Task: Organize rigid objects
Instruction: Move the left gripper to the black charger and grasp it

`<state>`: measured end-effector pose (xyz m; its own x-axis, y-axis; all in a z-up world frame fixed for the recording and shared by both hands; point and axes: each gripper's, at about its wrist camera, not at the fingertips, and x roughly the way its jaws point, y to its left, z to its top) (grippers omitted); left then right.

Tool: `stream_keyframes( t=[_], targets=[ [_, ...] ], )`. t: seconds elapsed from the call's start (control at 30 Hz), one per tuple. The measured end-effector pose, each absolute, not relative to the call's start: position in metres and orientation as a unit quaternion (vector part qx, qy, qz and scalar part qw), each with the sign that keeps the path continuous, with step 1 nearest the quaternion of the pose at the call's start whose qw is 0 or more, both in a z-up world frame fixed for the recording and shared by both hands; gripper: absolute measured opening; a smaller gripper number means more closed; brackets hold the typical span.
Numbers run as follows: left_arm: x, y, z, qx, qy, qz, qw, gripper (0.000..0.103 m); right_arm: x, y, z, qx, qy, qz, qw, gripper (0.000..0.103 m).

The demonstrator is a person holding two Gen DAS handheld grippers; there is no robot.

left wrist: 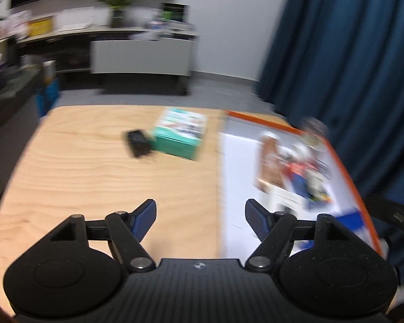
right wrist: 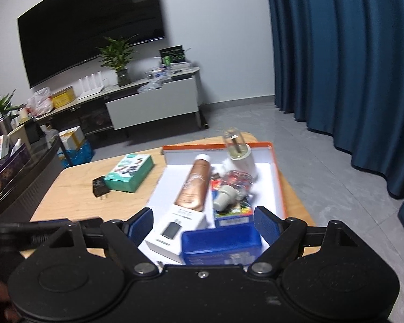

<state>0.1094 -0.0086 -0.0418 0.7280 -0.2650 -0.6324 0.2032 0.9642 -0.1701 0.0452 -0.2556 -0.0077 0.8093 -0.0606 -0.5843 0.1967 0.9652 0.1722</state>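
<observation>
Two claws hang over a light wooden counter (right wrist: 67, 188), both spread wide and grasping nothing. The left claw (left wrist: 200, 222) sits low above the counter's near part, its blue pads straddling the seam where bare wood meets the white floor of an orange-rimmed tray (left wrist: 344, 161); this view is smeared by blur, so the tray's contents read only as a jumble of colours. The right claw (right wrist: 202, 224) hovers over the tray's near end, and its view is sharper. Inside the orange-rimmed tray (right wrist: 276, 167) lies a copper-brown tube (right wrist: 194, 185) with a white cap, running lengthwise along the left part. Beside it to the right are a colourful blue-edged package (right wrist: 233, 210) with a pale bulb-shaped item (right wrist: 225, 196) resting on it, and farther back a white cylindrical jar (right wrist: 241, 158) with a clear top. At the near end a white box (right wrist: 175, 230) printed with a dark device lies just left of a blue bin (right wrist: 220, 245), which sits between the right claw's pads without being touched by them. Outside the tray, on the bare wood to its left, a teal box (right wrist: 129, 172) lies flat with a small black charger (right wrist: 99, 185) just beside it, prongs pointing toward the camera. Dark blue curtains (right wrist: 350, 67) hang to the right.
</observation>
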Motion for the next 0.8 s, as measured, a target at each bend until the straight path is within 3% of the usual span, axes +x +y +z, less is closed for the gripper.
stream_keyframes(
  t=[0.57,0.8],
  targets=[
    [0.262,0.037,-0.066,-0.095,0.38,-0.002,0.92,0.076,0.073,-0.252,-0.02,0.103,0.313,-0.044,0.943,0.096],
    [0.26,0.022,-0.079,-0.068,0.381,-0.019,0.922,0.073,0.079,-0.259,-0.026,0.105,0.31,-0.043,0.944,0.096]
  ],
)
